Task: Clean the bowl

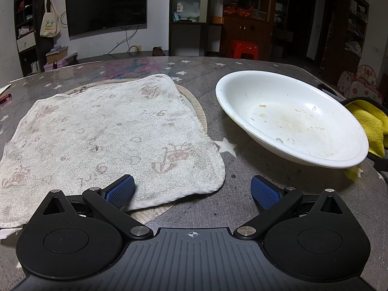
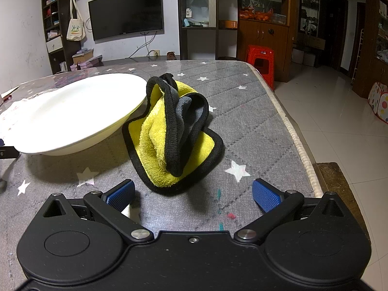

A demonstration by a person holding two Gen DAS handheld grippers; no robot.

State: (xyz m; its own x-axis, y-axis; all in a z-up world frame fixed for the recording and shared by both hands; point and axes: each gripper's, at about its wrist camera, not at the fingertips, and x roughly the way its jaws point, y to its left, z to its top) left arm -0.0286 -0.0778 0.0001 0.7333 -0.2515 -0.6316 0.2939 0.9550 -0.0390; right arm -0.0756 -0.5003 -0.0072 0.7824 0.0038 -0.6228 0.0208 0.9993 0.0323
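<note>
A wide white bowl (image 1: 291, 118) with dried food smears inside rests on the grey star-patterned table, tilted up on its right side. The same bowl (image 2: 72, 114) lies at the left of the right wrist view. A crumpled yellow cloth with black edging (image 2: 172, 133) sits against the bowl's right rim; a bit of this cloth (image 1: 371, 123) peeks out behind the bowl. My left gripper (image 1: 192, 189) is open, low over the table, left pad over a white towel's corner. My right gripper (image 2: 194, 194) is open just short of the yellow cloth, nothing between its fingers.
A stained white towel (image 1: 104, 135) lies flat over a round mat left of the bowl. The table's right edge (image 2: 298, 140) drops to a tiled floor. A red stool (image 2: 260, 60) stands beyond the far corner. A TV and shelves line the back wall.
</note>
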